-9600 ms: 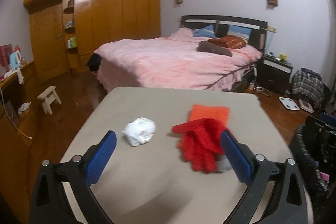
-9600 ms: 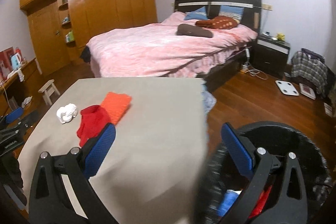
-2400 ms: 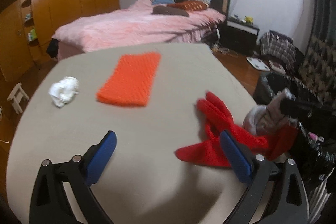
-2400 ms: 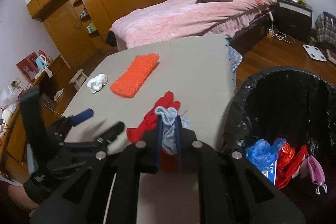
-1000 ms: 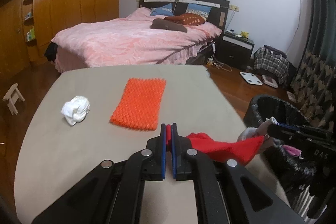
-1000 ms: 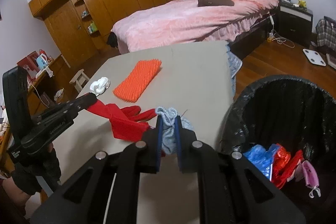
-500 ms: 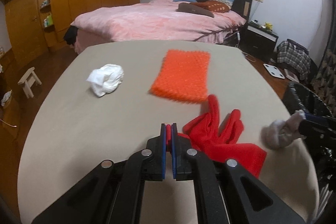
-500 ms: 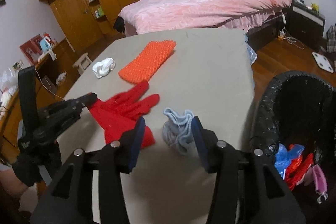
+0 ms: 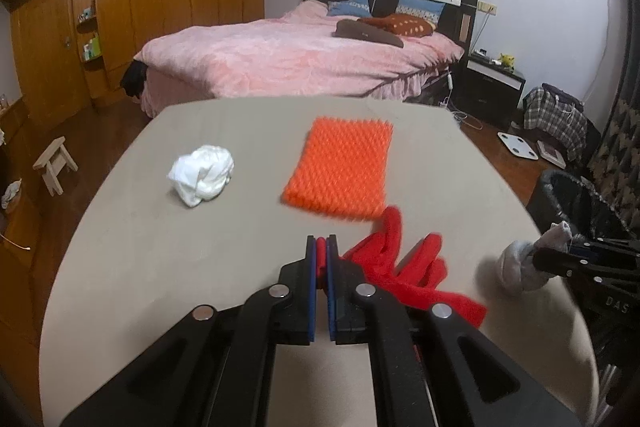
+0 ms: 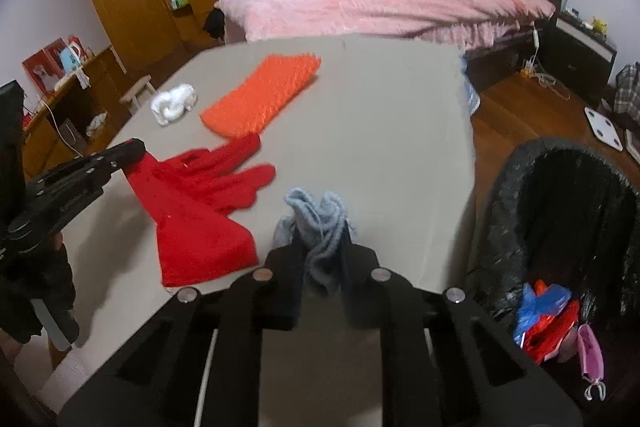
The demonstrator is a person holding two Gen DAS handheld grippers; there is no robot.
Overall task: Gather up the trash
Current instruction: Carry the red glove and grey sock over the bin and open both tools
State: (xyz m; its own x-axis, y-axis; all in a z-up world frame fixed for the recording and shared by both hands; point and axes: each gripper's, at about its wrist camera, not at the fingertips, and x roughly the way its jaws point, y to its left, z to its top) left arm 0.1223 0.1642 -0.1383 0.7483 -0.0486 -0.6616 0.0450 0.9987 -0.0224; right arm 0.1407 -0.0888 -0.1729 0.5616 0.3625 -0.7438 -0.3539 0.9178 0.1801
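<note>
A red glove (image 9: 404, 267) lies spread on the beige table (image 9: 160, 267), and my left gripper (image 9: 320, 247) is shut on its cuff edge. From the right wrist view the glove (image 10: 200, 203) reaches toward the left gripper (image 10: 136, 147) at the table's left side. My right gripper (image 10: 320, 251) is closing its jaws on a grey-blue knit piece (image 10: 320, 223), which bunches up between the pads at the table's near right edge. The left wrist view shows that knit piece (image 9: 520, 267) at the tip of the right gripper (image 9: 540, 259). A white crumpled wad (image 9: 202, 175) lies at the far left.
An orange textured cloth (image 9: 340, 171) lies flat mid-table, just beyond the glove's fingers. A black-lined bin (image 10: 560, 187) stands on the floor right of the table, with coloured wrappers in the bottom. A pink bed, a wooden wardrobe and a small stool lie beyond.
A second ago the glove and knit piece hung above the table; now both rest on it. The right jaws opened around the knit piece, then closed on it again.
</note>
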